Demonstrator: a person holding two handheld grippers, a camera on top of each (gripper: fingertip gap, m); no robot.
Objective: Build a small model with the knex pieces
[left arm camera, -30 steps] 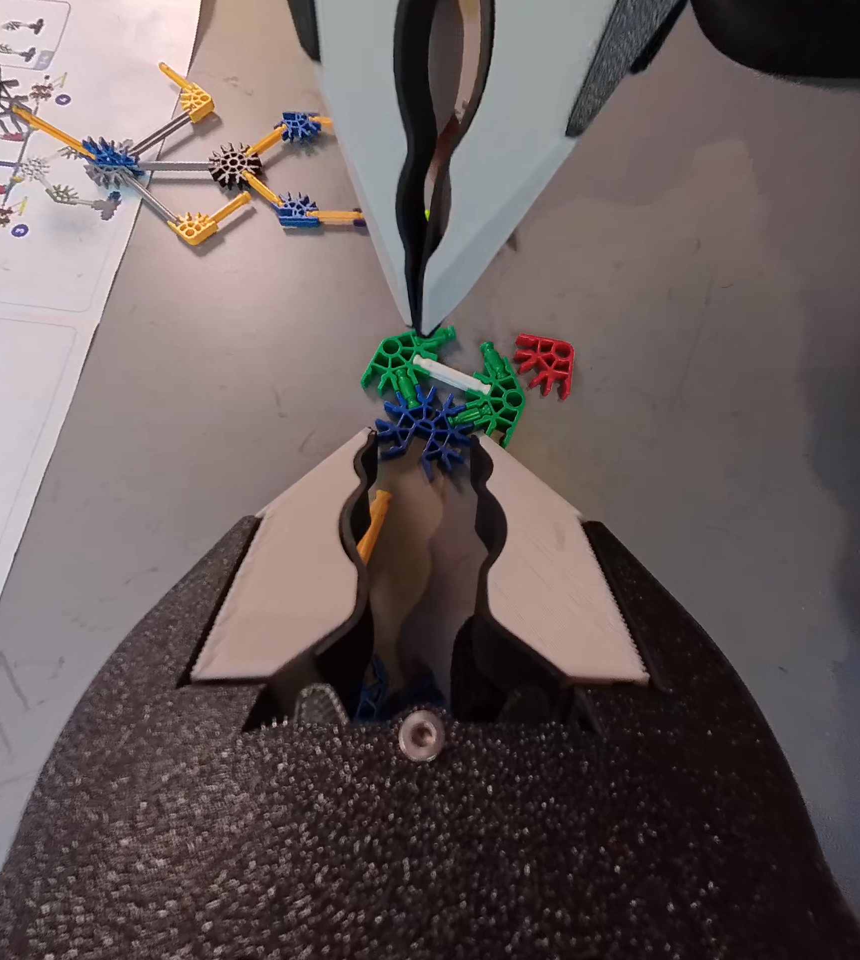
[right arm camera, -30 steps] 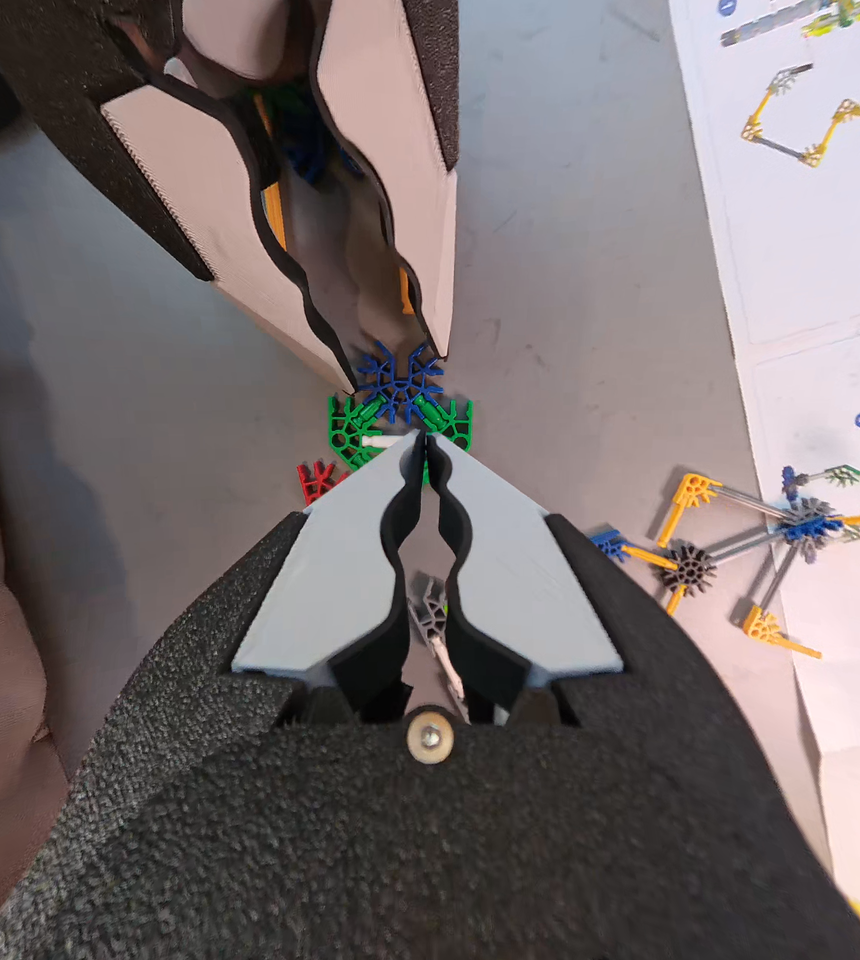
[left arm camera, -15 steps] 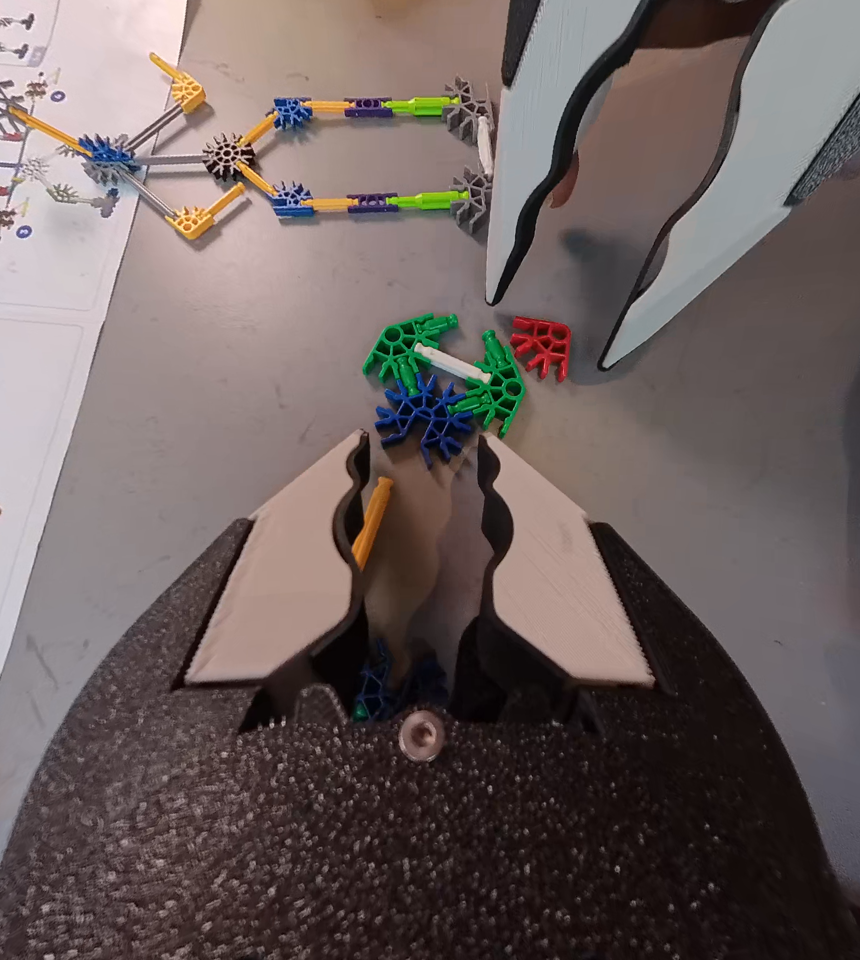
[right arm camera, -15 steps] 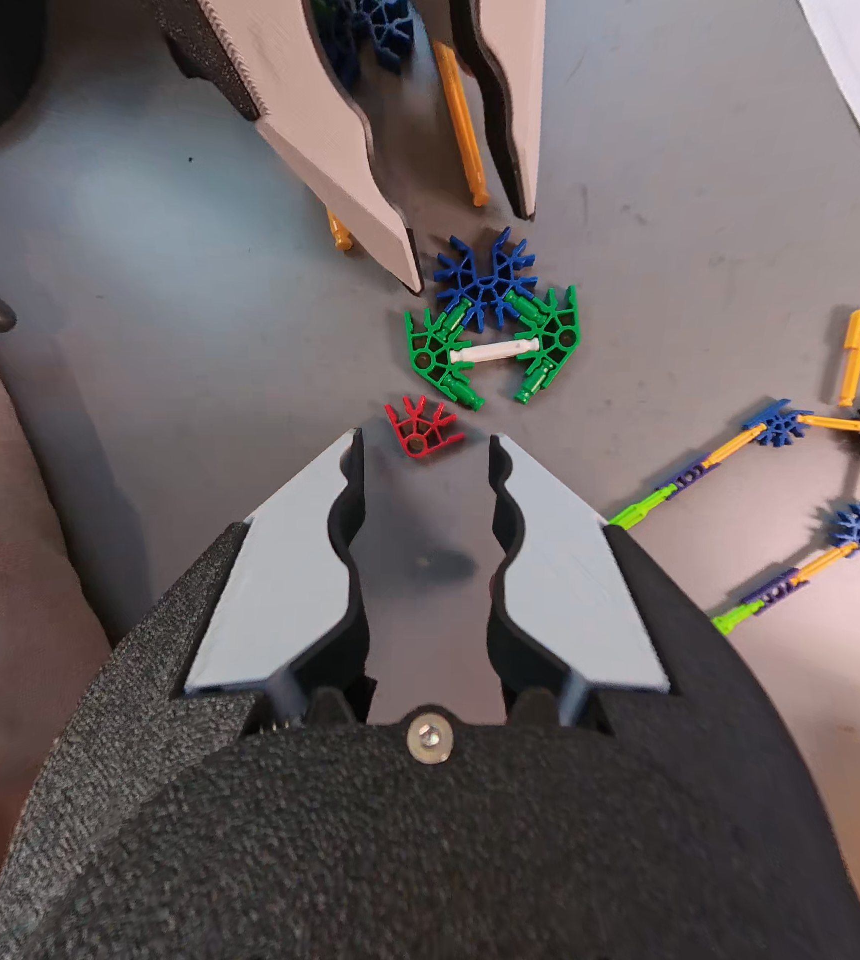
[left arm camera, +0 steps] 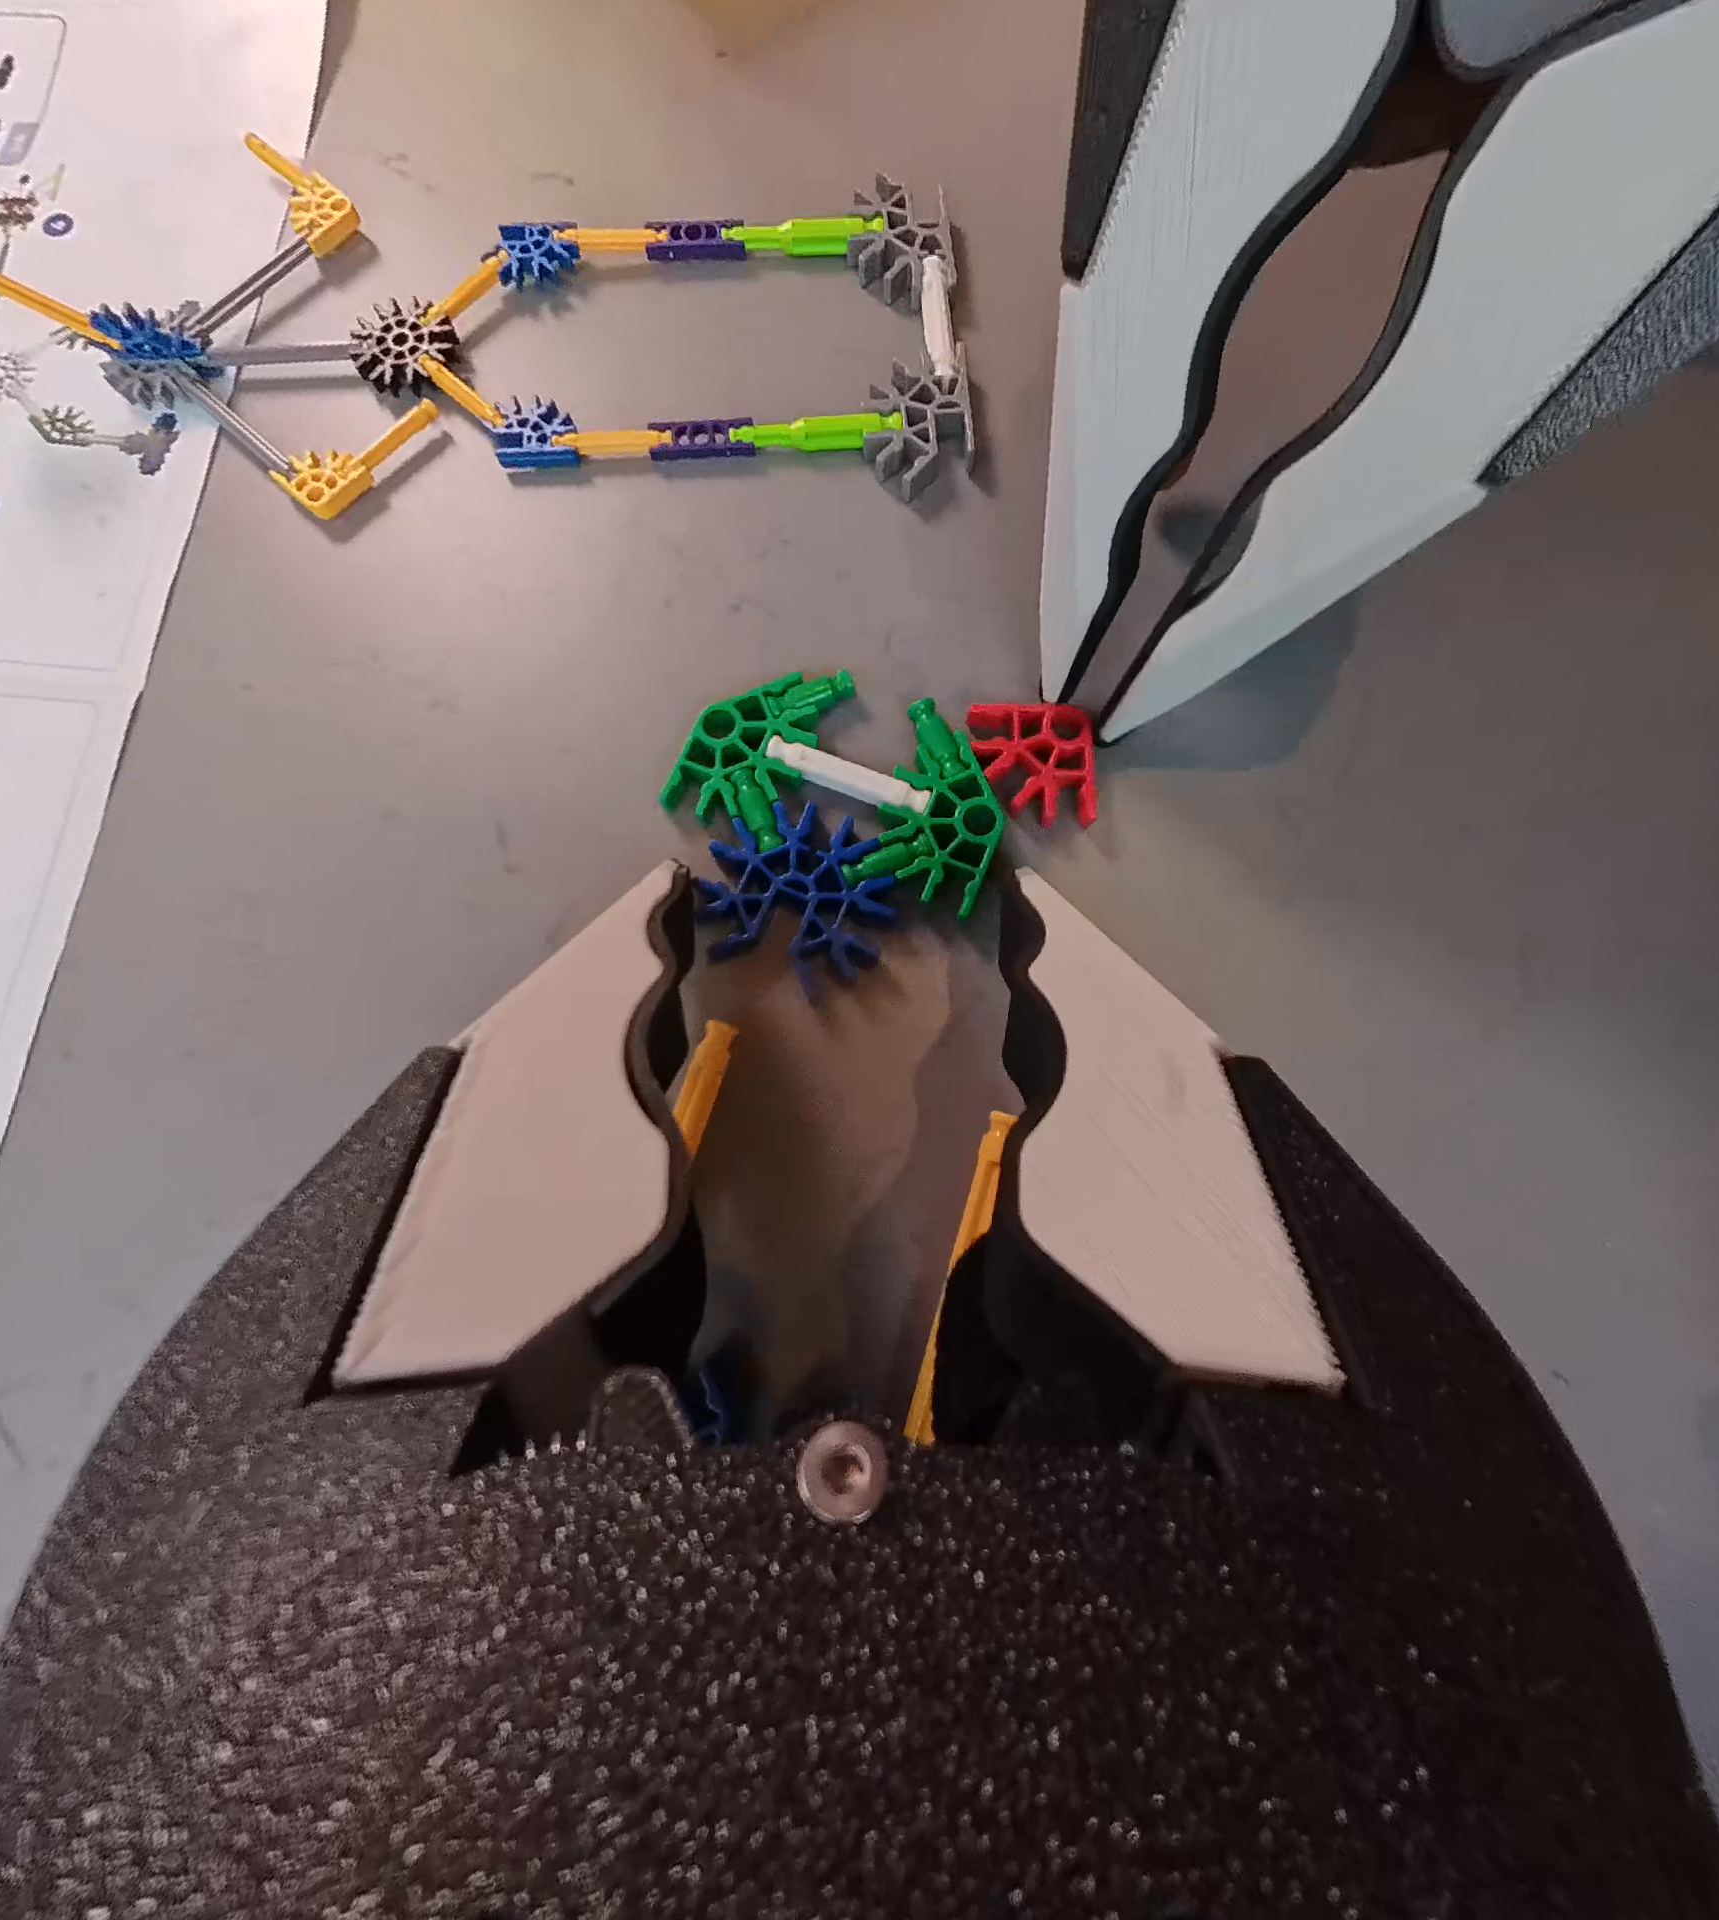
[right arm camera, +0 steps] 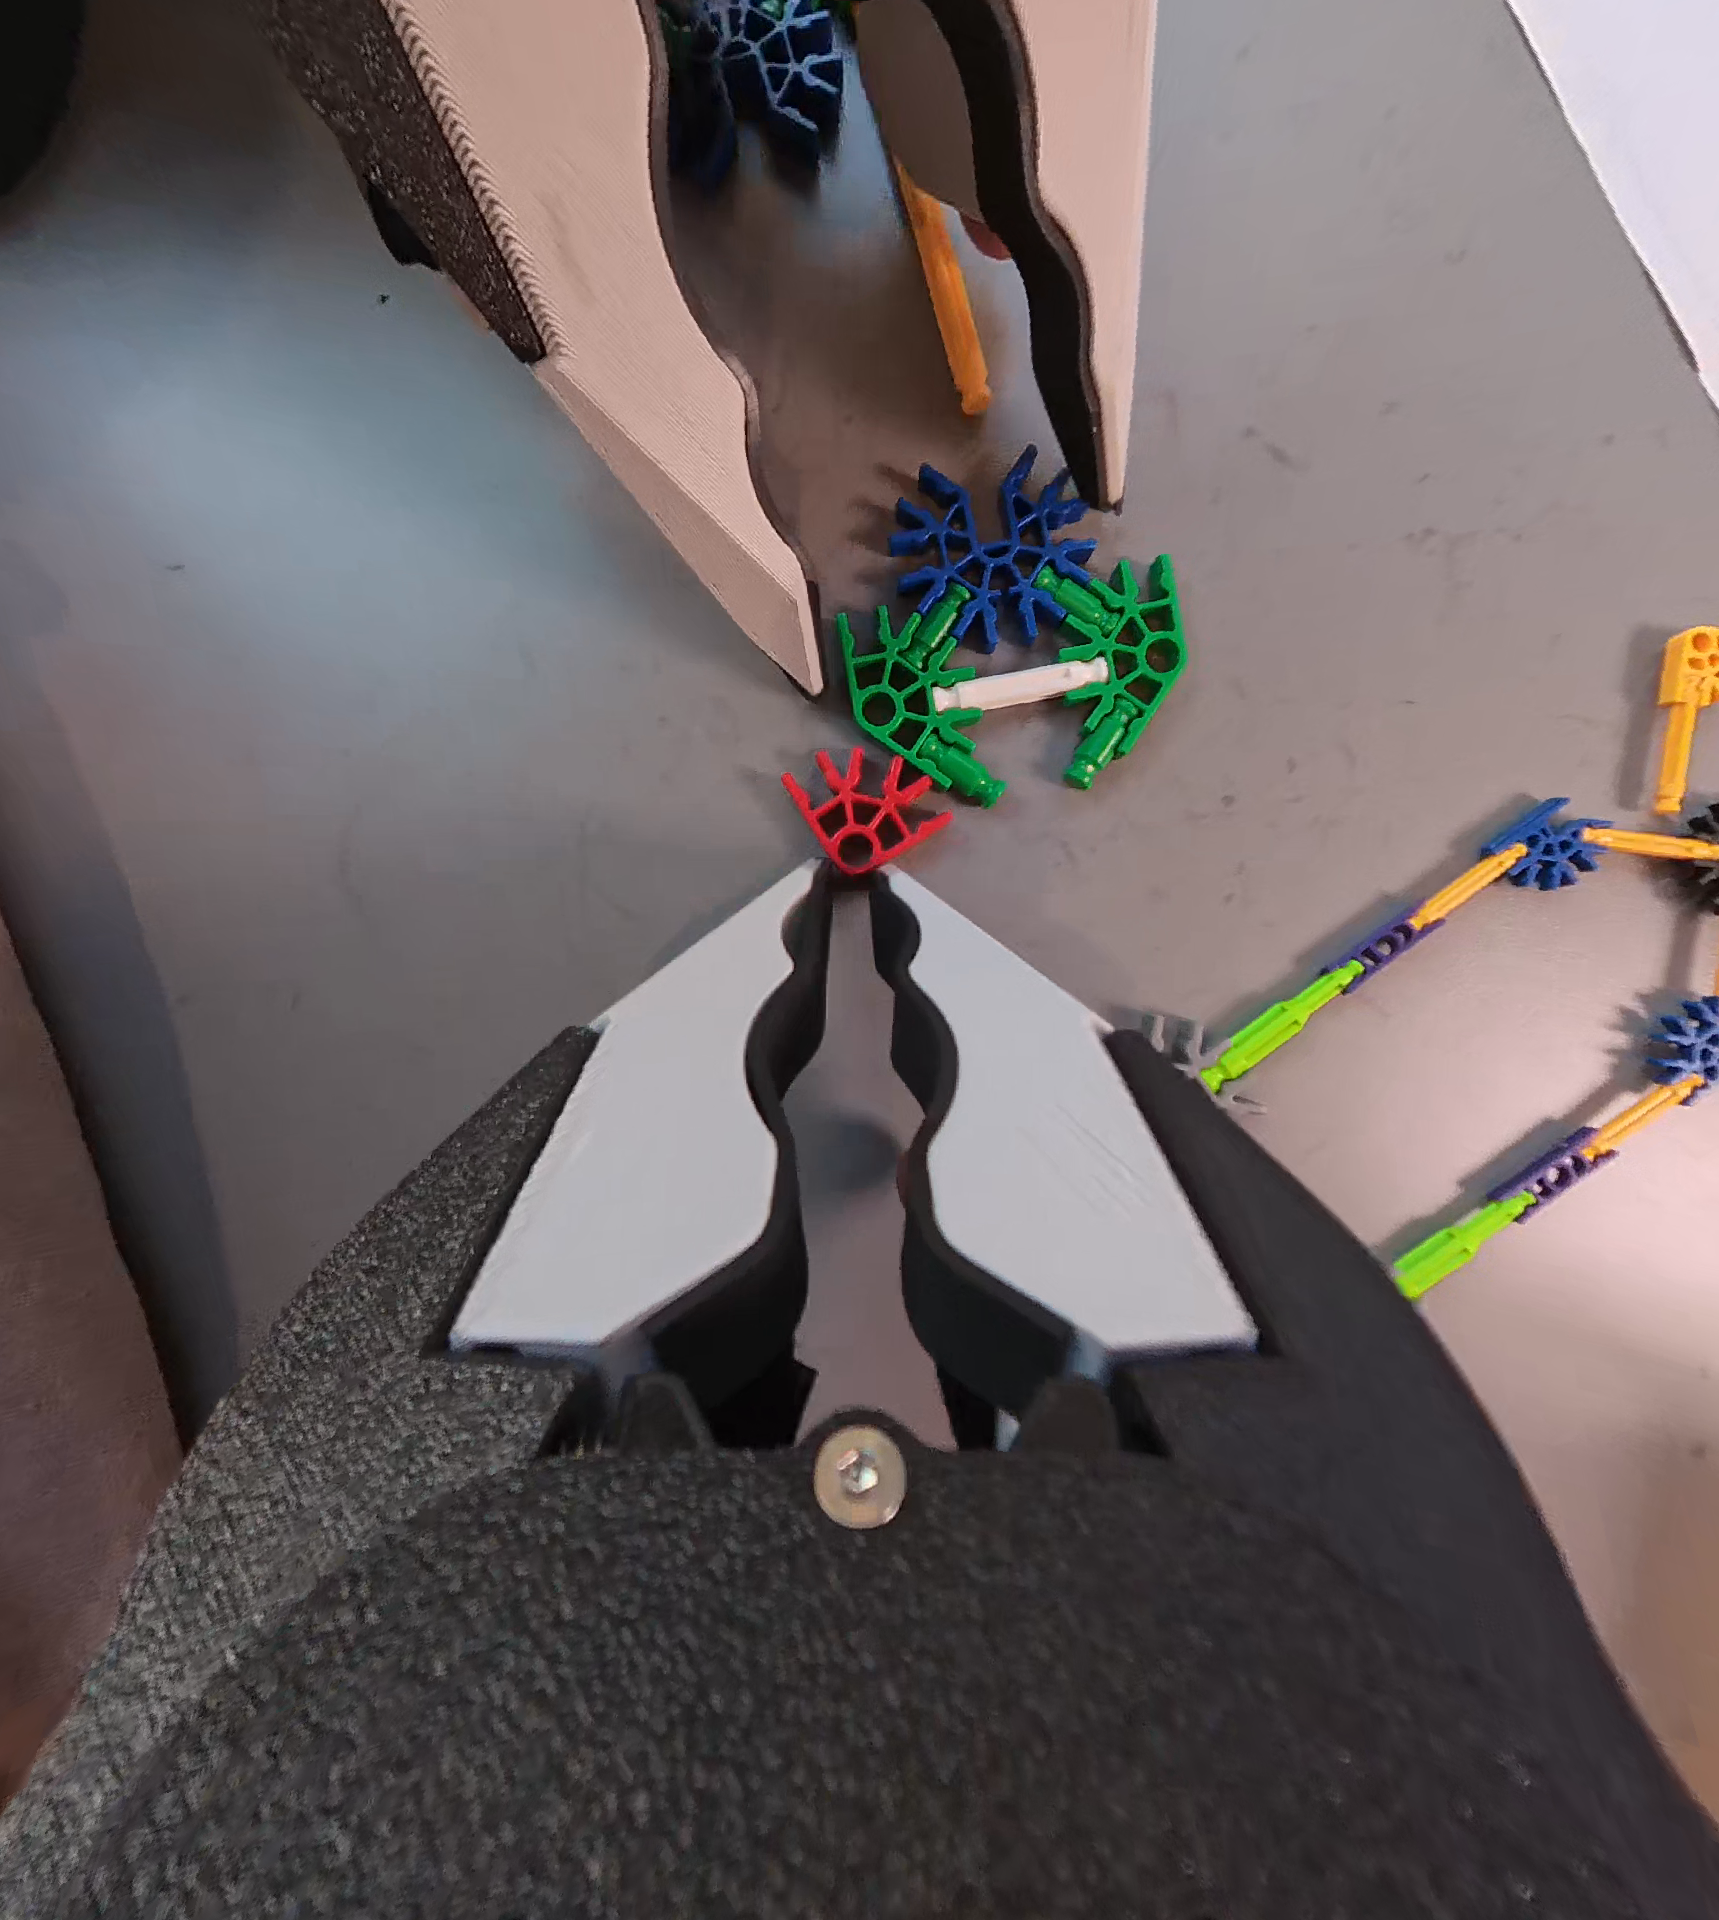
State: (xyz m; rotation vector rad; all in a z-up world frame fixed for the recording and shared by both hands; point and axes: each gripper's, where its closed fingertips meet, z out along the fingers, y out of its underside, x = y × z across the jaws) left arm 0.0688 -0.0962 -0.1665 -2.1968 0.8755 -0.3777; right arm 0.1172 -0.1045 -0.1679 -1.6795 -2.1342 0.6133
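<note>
Grey bench, scuffed and matte, carries at 11 o'clock in the left wrist view a long rod-and-connector frame of hard plastic, and at centre a small cluster of blue snowflake hub, two green fans and a white rod. Left claw gapes wide at the blue hub, gripping nothing. Right claw, nearly closed, pinches the red fan connector's hub corner, 12 o'clock in its view; likely light, rigid, slippery, best held there.
</note>
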